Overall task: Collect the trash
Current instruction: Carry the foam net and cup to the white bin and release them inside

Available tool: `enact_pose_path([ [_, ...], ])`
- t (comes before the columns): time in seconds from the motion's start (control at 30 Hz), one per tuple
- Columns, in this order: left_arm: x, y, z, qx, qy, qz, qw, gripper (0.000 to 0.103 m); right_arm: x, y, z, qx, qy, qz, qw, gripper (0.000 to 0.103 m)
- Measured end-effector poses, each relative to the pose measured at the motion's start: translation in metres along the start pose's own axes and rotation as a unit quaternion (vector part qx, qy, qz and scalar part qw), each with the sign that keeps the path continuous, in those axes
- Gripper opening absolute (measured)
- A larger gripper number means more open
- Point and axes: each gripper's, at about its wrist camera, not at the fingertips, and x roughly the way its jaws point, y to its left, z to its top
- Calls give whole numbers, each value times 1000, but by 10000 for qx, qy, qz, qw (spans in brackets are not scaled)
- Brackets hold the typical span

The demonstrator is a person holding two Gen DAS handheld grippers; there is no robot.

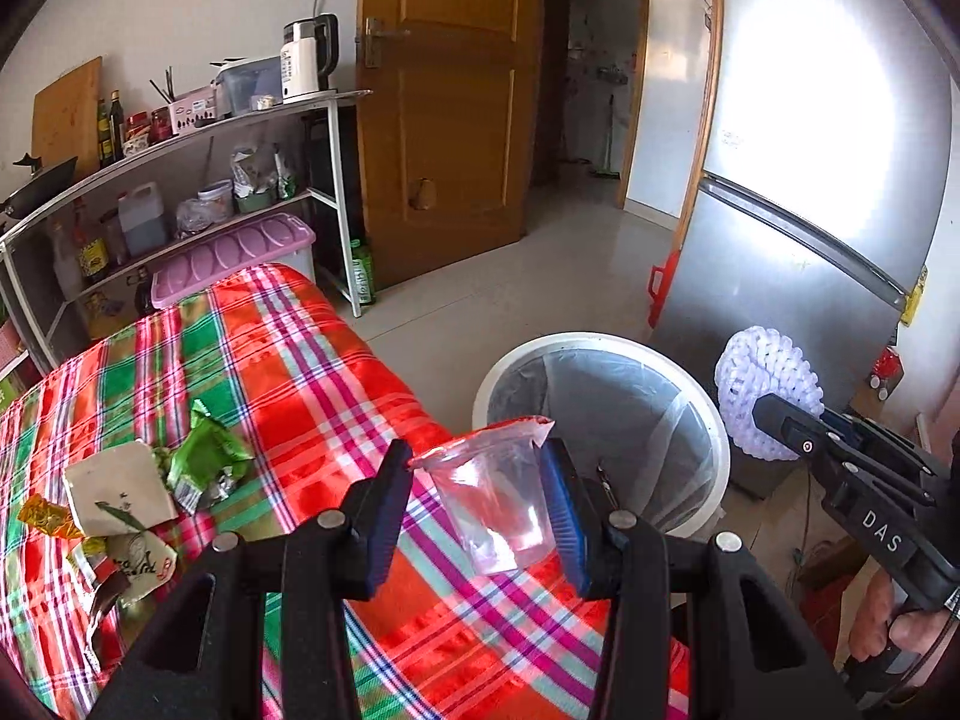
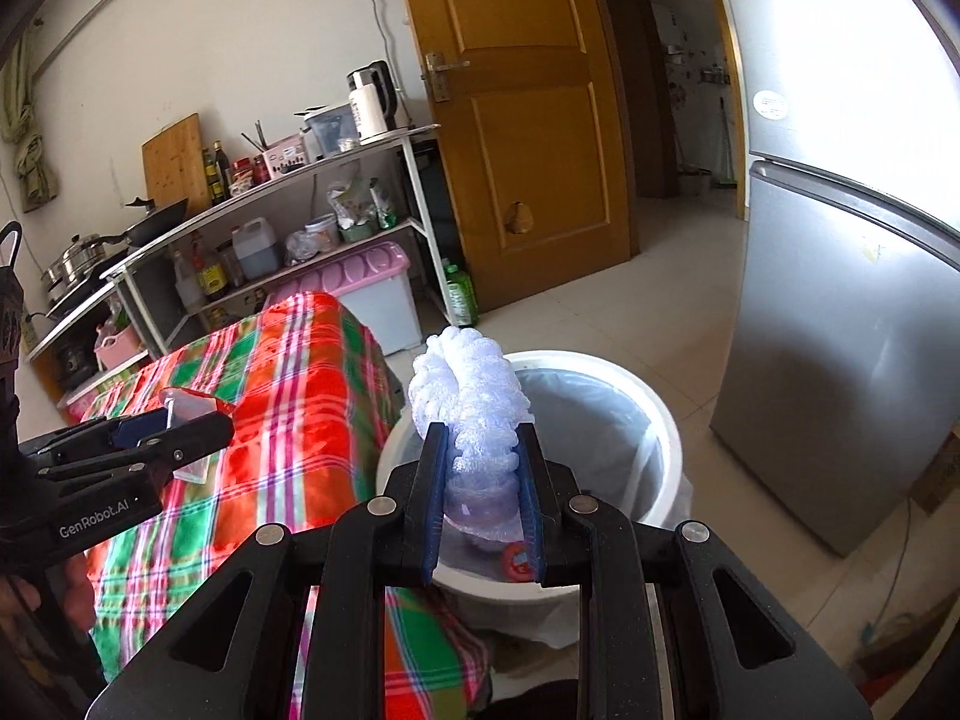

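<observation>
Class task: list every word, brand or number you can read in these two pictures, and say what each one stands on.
"DAS": black right gripper body.
"GenRobot.AI": black left gripper body.
Round sticker on silver fridge: too blurred.
Printing on white paper wrapper on the cloth: unreadable.
Green bottle label: too small.

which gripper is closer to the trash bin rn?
Right. The right gripper, shut on the foam net, is at the white trash bin rim; the left gripper, holding the clear plastic bag, is over the table edge beside it.
</observation>
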Motion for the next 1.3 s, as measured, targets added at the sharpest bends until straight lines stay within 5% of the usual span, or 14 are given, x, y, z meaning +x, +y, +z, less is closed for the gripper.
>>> enact_pose_path([
  [0.23,23,-24,12,96,118,-254,9996,46,13,-25,3,74,171,-216,9996,22],
  [0.7,70,-44,12,214,524,-163,9983,47,61,-56,-3,59,772,-372,9963,26],
  [0.83,76,-43,11,180,564,-148,9981,62,71,-59,-6,43,962,-442,9944,29],
  [1.03,80,-41,9,142,608,-149,9979,67,77,-61,-8,66,1018,-467,9937,44],
  [1.3,72,-38,8,127,540,-127,9984,69,73,-62,-8,128,949,-509,9941,45],
])
